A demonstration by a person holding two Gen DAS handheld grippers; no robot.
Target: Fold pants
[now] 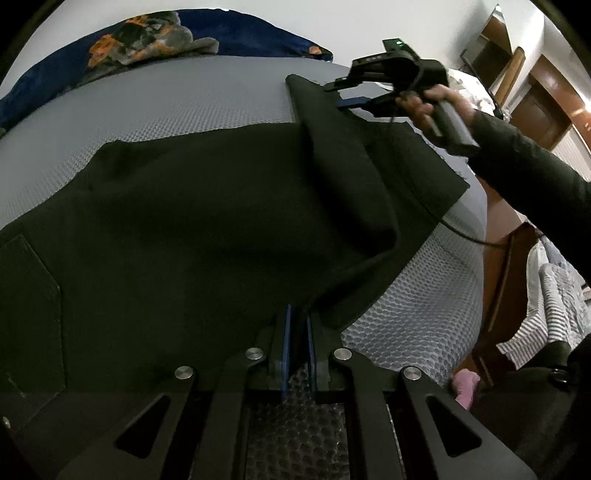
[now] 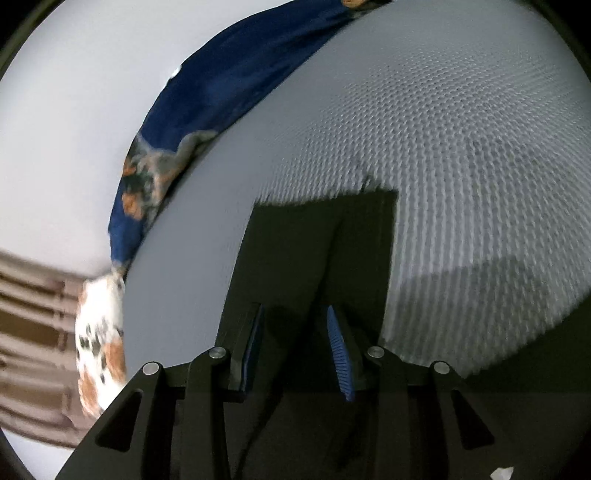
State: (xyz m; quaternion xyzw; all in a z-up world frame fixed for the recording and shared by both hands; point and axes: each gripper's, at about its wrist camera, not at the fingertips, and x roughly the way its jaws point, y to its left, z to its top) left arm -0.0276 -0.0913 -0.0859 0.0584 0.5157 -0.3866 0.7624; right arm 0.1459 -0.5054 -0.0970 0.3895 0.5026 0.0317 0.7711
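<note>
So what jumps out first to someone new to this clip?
The dark pants spread across the grey mattress, one leg folded over. The left gripper pinches their near edge; the right gripper sits open at the far leg end. A blue patterned blanket lies behind.

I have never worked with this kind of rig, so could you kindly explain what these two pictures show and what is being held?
There is no robot here: a person holds a two-fingered tool in each hand, with a wide-angle camera on each looking forward along its jaws. The left-hand camera shows the left gripper with its jaws nearly closed on an edge of the dark pants, which lie spread over a grey textured mattress. Farther off, the person's right hand holds the right gripper at a raised pant leg end. The right-hand camera shows that gripper with its jaws apart and cloth lying between them. A blue patterned blanket lies beyond.
</note>
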